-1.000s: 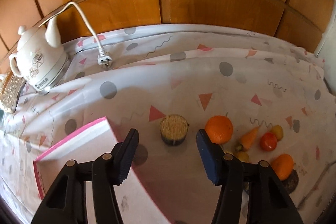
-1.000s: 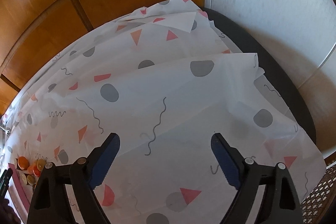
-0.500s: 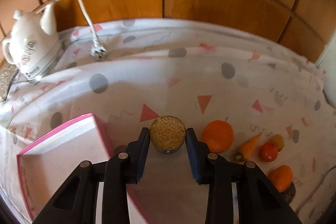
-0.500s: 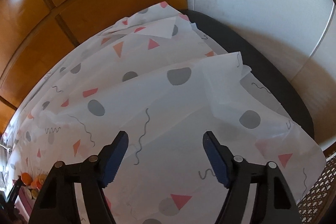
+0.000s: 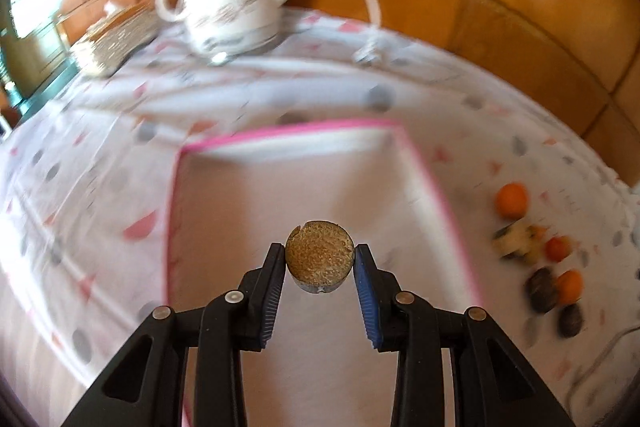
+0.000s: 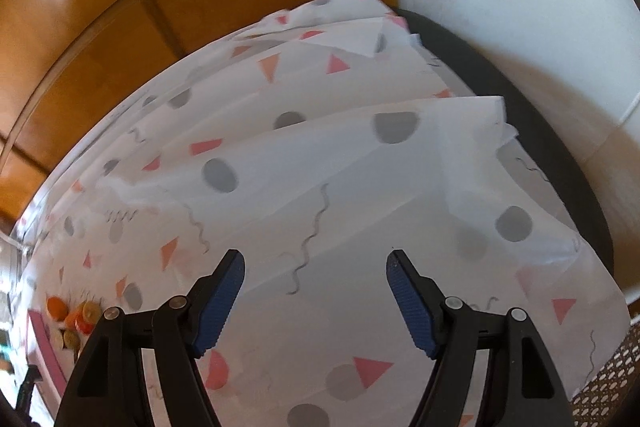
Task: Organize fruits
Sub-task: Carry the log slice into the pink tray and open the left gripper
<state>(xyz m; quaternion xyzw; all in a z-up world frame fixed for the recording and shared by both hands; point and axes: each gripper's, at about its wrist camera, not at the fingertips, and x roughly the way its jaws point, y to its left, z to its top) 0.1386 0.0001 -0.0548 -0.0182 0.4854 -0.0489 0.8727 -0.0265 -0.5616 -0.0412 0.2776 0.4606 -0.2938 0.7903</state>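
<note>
The left gripper (image 5: 320, 261) is clamping a round brown fruit slice (image 5: 320, 254) between its two blue pads, one pad pressing each side, with the slice's grainy cut face turning toward the camera. The slice is hanging clear of the cloth, above the white pink-rimmed box (image 5: 394, 126) that is sitting near the middle of the table.

Half a second ago the slice was standing on the tablecloth (image 5: 100, 195) just right of the box with the fingers closing around it; now it is lifted, and the gripper has swung left, so the box is filling the centre of the view and the white teapot (image 5: 228, 3) at the far edge has come round to the upper middle. The remaining fruits (image 5: 536, 247) are lying together toward the table's right edge, blurred.

The right gripper (image 6: 316, 301) is hovering over the patterned cloth near the table's right end, tilted downward, its fingers spread wide and holding nothing.
</note>
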